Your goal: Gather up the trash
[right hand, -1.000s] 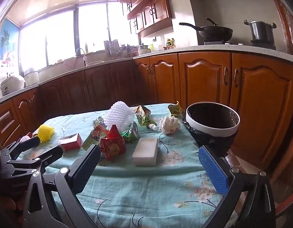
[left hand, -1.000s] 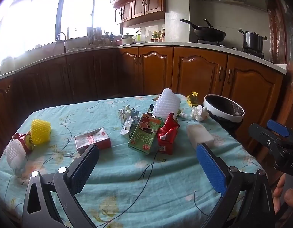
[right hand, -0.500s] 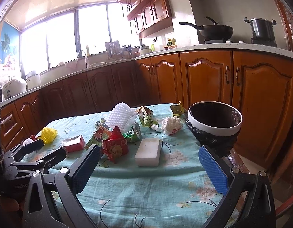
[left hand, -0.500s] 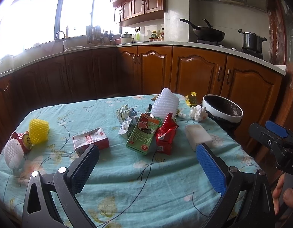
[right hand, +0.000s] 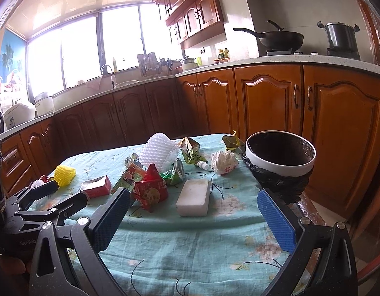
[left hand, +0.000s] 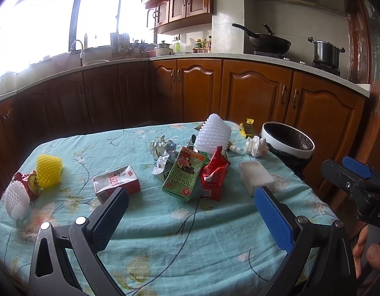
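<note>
Trash lies on the teal floral tablecloth (left hand: 165,234): a green carton (left hand: 183,176), a red wrapper (left hand: 213,176), a white foam block (left hand: 256,176), a red-white box (left hand: 116,183), a white foam net (left hand: 215,137), a crumpled tissue (left hand: 256,145) and a yellow foam net (left hand: 49,171). A white-rimmed bin (right hand: 280,155) with a black liner stands at the table's right edge. My left gripper (left hand: 190,212) is open and empty above the near cloth. My right gripper (right hand: 193,212) is open and empty, near the foam block (right hand: 193,197).
Wooden kitchen cabinets (right hand: 266,101) and a counter run behind the table. A wok (left hand: 266,40) and a pot (left hand: 325,51) sit on the stove. A crushed can (right hand: 176,172) and green wrappers (right hand: 190,149) lie mid-table. A white net and red wrapper (left hand: 20,192) lie at the left edge.
Both grippers have shifted slightly toward the table. Both stay open and nothing on the table has moved.
</note>
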The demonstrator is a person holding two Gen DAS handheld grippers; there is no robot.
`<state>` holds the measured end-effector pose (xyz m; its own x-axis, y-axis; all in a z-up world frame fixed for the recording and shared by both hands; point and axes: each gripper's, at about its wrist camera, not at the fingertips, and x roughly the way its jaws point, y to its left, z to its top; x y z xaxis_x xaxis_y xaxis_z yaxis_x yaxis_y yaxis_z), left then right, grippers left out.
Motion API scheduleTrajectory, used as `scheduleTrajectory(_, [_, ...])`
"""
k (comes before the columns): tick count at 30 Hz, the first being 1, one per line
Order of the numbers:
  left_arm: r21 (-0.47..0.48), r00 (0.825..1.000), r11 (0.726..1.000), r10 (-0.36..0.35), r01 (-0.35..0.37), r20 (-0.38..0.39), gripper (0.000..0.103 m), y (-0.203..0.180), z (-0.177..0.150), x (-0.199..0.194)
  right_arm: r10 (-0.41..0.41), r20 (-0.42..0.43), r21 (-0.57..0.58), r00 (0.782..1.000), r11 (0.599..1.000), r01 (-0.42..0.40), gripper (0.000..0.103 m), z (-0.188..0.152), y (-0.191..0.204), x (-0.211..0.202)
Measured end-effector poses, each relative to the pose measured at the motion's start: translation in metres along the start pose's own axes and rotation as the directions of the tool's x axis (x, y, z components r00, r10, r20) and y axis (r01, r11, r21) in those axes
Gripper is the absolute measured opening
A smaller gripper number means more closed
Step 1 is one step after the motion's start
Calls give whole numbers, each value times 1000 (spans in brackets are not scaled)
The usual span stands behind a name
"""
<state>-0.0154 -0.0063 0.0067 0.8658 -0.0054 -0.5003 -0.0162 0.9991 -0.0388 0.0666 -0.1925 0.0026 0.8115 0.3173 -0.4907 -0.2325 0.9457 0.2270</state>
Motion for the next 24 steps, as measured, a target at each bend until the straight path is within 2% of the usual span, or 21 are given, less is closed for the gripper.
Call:
scheduleTrajectory(17, [1, 1000, 1000, -11, 11, -15, 102, 1, 0, 7, 18, -22, 11, 1000, 1000, -18, 103, -2, -1, 11])
scheduleTrajectory(24, [1, 999, 1000, -20, 20, -41, 97, 2, 3, 18, 21, -55, 40, 998, 999, -19, 102, 0, -10, 22])
